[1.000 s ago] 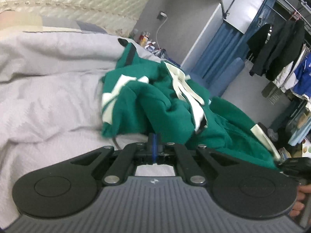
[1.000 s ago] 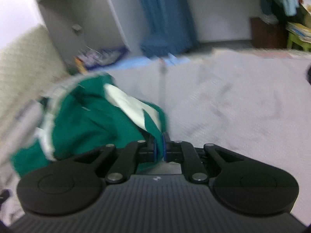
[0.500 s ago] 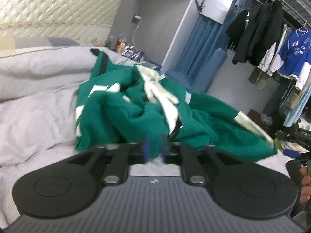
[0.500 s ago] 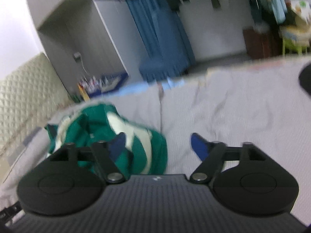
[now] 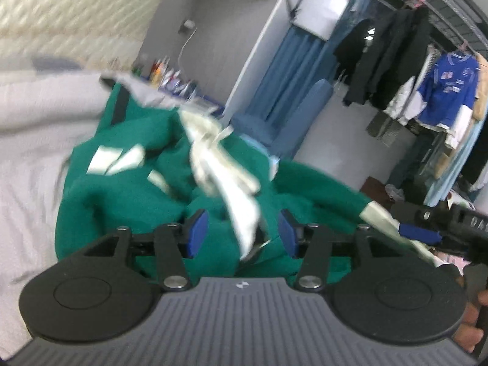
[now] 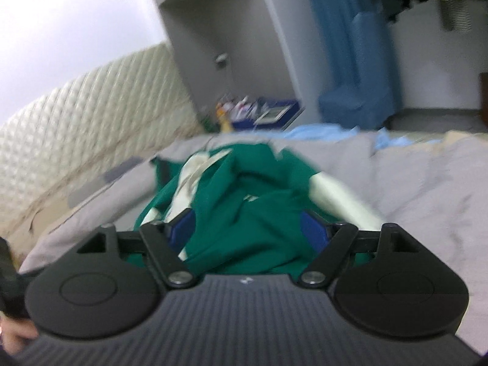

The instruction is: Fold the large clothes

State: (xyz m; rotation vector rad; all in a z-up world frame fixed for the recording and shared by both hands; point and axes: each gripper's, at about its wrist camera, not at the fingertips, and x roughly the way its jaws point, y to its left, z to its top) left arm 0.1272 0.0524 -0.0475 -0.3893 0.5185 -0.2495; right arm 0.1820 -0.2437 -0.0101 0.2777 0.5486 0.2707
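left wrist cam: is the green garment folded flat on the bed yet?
No. The green garment lies in a crumpled heap on the grey bedcover, with white trim twisted across its top.

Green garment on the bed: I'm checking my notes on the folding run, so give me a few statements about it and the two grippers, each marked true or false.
1. The green garment lies crumpled on the grey bedcover. True.
2. It is already folded flat. False: it is a bunched heap.
3. The left gripper is clamped shut. False: its jaws stand apart, having just been opening, cloth seen between them but unpressed.
4. The right gripper is open. True.
5. The garment has cream parts. True.
6. The blue jersey lies on the bed. False: it hangs on the rack.
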